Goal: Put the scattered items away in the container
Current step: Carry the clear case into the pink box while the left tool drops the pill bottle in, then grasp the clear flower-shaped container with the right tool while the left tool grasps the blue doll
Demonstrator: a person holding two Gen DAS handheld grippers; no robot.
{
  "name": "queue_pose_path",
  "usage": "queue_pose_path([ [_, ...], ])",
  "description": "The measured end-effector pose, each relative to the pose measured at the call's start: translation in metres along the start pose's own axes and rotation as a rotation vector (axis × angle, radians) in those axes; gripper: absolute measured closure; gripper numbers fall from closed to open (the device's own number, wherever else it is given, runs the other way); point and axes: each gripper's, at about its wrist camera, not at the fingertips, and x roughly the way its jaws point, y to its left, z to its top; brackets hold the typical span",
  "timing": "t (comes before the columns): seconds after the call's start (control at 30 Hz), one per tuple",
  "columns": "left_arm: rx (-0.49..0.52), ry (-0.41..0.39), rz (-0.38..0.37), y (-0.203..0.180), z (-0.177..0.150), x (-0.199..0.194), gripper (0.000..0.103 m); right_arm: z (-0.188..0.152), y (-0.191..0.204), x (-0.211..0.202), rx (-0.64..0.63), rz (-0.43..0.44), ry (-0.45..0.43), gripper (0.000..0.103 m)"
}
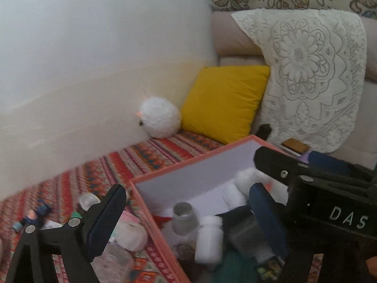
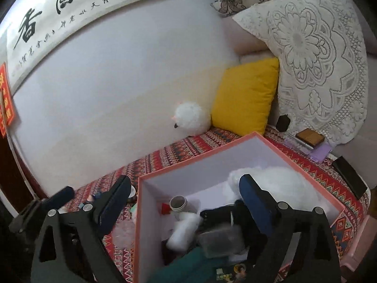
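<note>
Item: loose clutter, lies left of the pink box, just under your left gripper. It's nearer; jaws wide, empty. Right gripper wide, over box.

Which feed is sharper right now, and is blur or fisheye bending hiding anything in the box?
Right wrist view: sharper; the calligraphy scroll bows with fisheye, and the box rim is crisp, though the white bottle inside smears. Left wrist view: motion blur softens the patterned cloth and the clutter left of the box; soft, even light, no glare.
</note>
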Motion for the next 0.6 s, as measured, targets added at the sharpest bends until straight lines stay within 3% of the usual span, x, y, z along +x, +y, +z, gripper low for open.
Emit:
queue_pose_path([
  [0.3,-0.048,0.005,0.112,0.046,-0.012,-0.027,0.010,-0.008,0.043,-0.006,-0.051,0.014,-0.029,0.006],
  [0.43,-0.117,0.019,0.193,0.098,-0.039,-0.051,0.009,-0.022,0.090,-0.003,-0.121,0.081,-0.024,0.004],
  [0.6,-0.208,0.071,0.352,0.183,-0.093,-0.073,0.008,-0.052,0.158,0.013,-0.215,0.197,0.043,0.002],
])
